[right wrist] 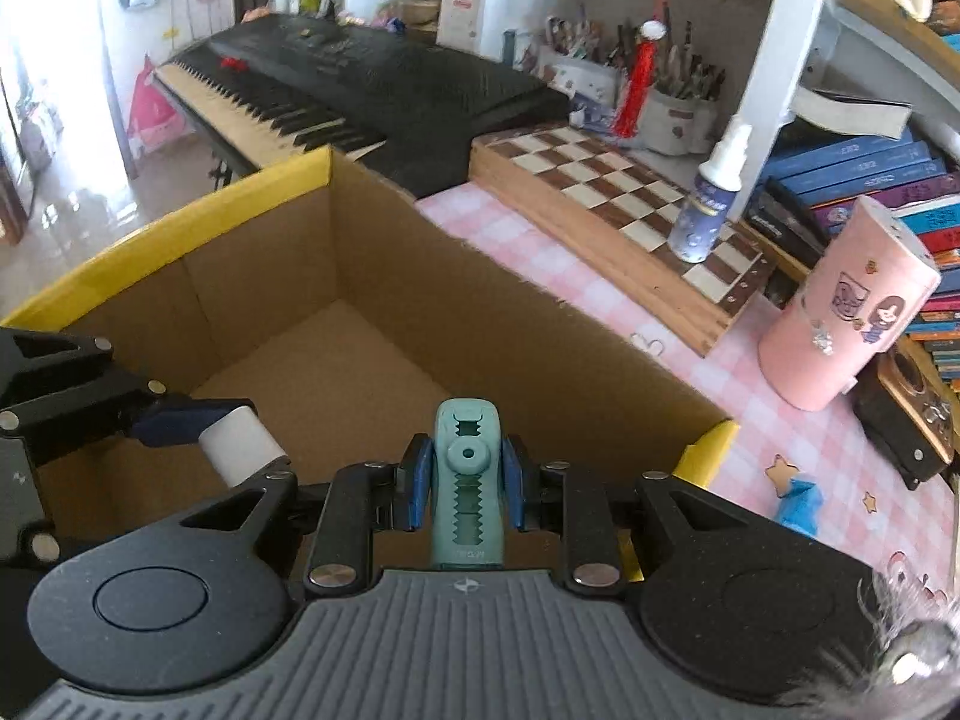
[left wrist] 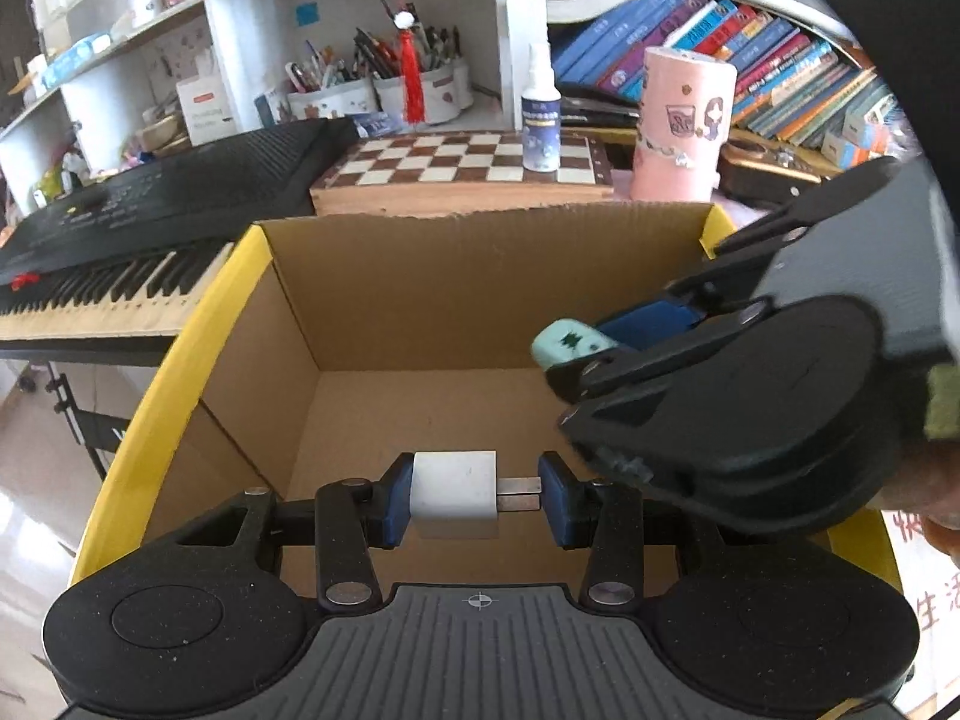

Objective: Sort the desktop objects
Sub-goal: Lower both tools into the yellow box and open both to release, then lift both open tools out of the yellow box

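the left wrist view sits just behind the left gripper (left wrist: 477, 498) and looks steeply down into the cardboard box (left wrist: 384, 300), close over its near rim, facing the chessboard (left wrist: 462, 162) and shelves. the right wrist view rides behind the right gripper (right wrist: 465, 480), angled down over the box's right side, probably turned leftward toward the keyboard (right wrist: 336, 84). the 2 views share the box, chessboard, keyboard and each other's gripper.

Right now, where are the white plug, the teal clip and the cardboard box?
white plug (left wrist: 454, 492), left wrist view, front face.
teal clip (right wrist: 467, 480), right wrist view, toothed middle.
cardboard box (left wrist: 480, 288), left wrist view, far inner wall.
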